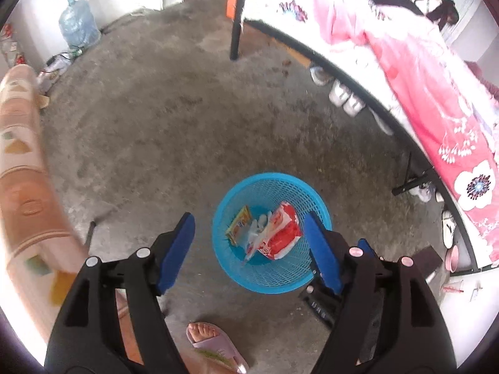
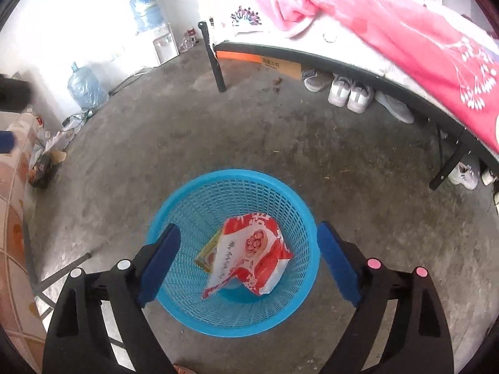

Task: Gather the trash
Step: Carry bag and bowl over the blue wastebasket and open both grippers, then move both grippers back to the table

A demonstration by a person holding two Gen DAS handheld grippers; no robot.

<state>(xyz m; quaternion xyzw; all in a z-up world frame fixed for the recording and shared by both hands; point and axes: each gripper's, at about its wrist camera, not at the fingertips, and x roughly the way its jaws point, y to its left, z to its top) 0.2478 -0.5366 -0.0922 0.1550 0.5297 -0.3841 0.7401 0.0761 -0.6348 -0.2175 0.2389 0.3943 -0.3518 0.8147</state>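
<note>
At the bottom of the left wrist view, the left gripper (image 1: pixel 249 246) has its two blue pads spread wide and nothing is between them. Below it a foot in a pink sandal (image 1: pixel 215 347) stands on the floor. At the bottom of the right wrist view, the right gripper (image 2: pixel 249 265) is also wide apart and carries nothing.

Just beyond the fingers of both grippers a blue mesh basket (image 2: pixel 187 205) stands upright on the grey concrete floor (image 2: pixel 249 137), in the lower centre of each frame. Inside it lies a red and white snack bag (image 2: pixel 249 255), crumpled and tilted. A small yellow-green packet (image 2: pixel 208 253) lies beside it at the left, partly covered by the bag. In the left wrist view a piece of clear plastic (image 1: pixel 256 233) is also seen between these two.

Further away, in the upper right, a bed with a pink blanket (image 2: pixel 405 31) stands, with white shoes (image 2: pixel 349 95) under its edge. At the upper left a blue water bottle (image 2: pixel 85 88) stands near the wall.
</note>
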